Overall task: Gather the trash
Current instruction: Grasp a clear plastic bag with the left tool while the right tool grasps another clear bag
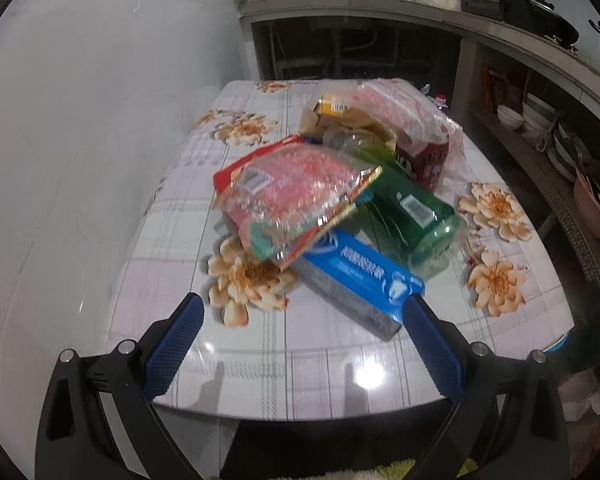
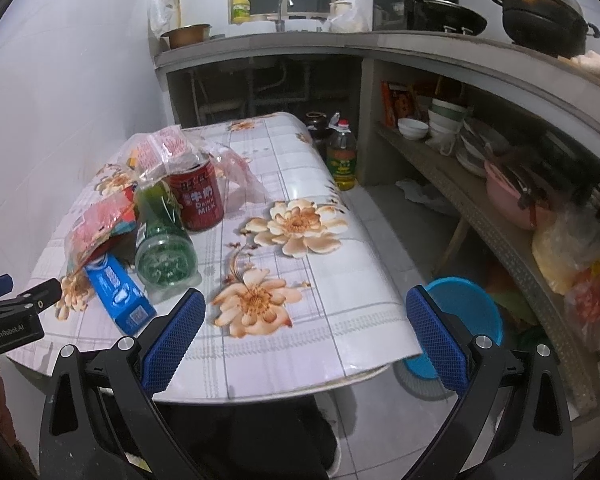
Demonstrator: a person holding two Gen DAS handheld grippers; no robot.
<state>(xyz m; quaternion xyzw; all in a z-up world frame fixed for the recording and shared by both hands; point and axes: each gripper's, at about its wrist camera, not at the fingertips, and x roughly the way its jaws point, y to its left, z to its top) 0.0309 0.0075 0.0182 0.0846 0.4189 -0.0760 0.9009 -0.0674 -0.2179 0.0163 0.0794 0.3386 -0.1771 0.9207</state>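
A heap of trash lies on the flowered table (image 1: 260, 352): a red crinkly wrapper (image 1: 288, 192) on top, a blue toothpaste box (image 1: 360, 272) under it, a green plastic bottle (image 1: 412, 216) on its side, a red milk can (image 2: 198, 196) and a thin plastic bag (image 1: 400, 116) holding a yellow carton. My left gripper (image 1: 304, 312) is open just short of the blue box, its right finger beside the box's near end. My right gripper (image 2: 306, 308) stands open over the table's near right edge, with nothing between its fingers. The left gripper's tip (image 2: 28, 296) shows at the far left of the right wrist view.
A white tiled wall runs along the table's left side. A blue plastic bin (image 2: 472, 312) sits on the floor right of the table. An oil bottle (image 2: 342, 156) stands on the floor behind it. Shelves with bowls (image 2: 412, 128) and a counter with pans line the right.
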